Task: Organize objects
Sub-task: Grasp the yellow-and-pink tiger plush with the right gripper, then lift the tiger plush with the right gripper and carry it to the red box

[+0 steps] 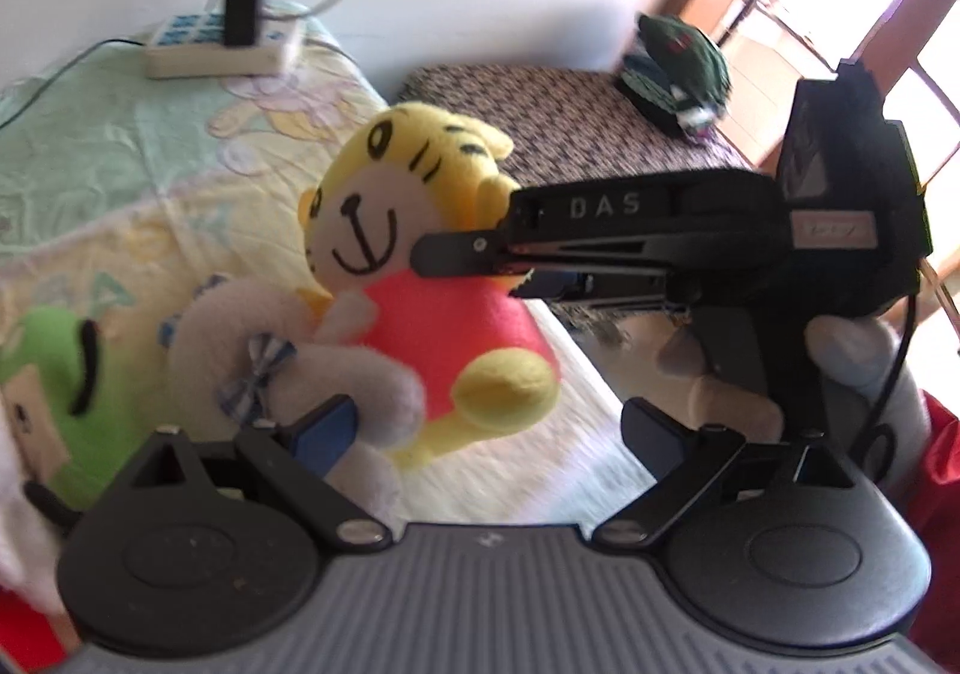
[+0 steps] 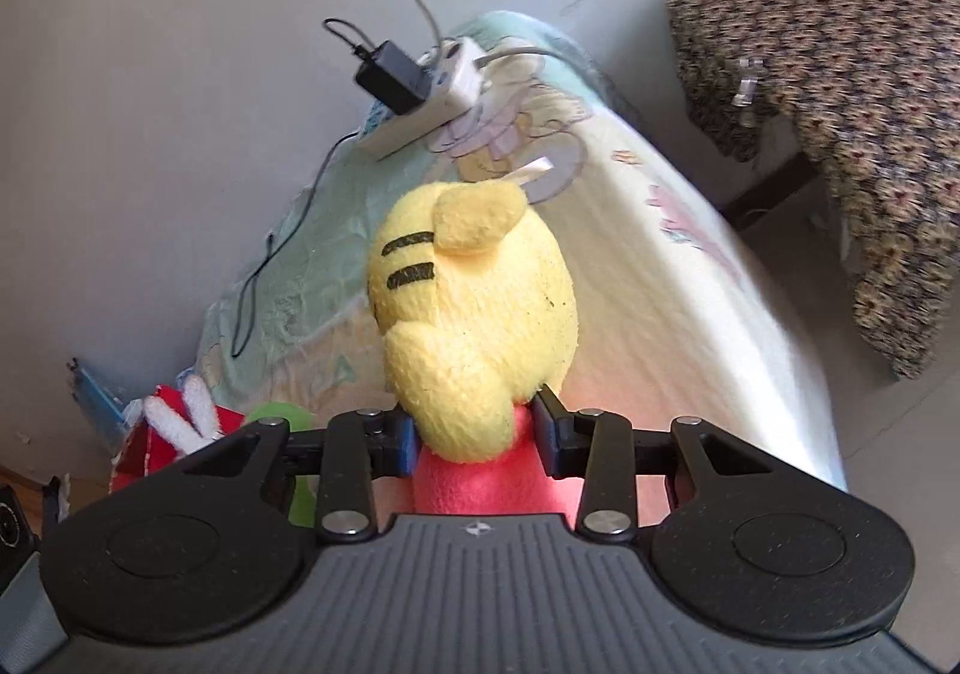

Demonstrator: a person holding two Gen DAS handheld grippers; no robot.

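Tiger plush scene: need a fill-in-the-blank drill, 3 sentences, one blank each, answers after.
1. The right gripper is closed on the tiger plush at its ____.
2. The tiger plush wears a ____ shirt.
3. The black adapter is plugged into a ____ power strip lying on the bed.

Missing words: neck; red; white
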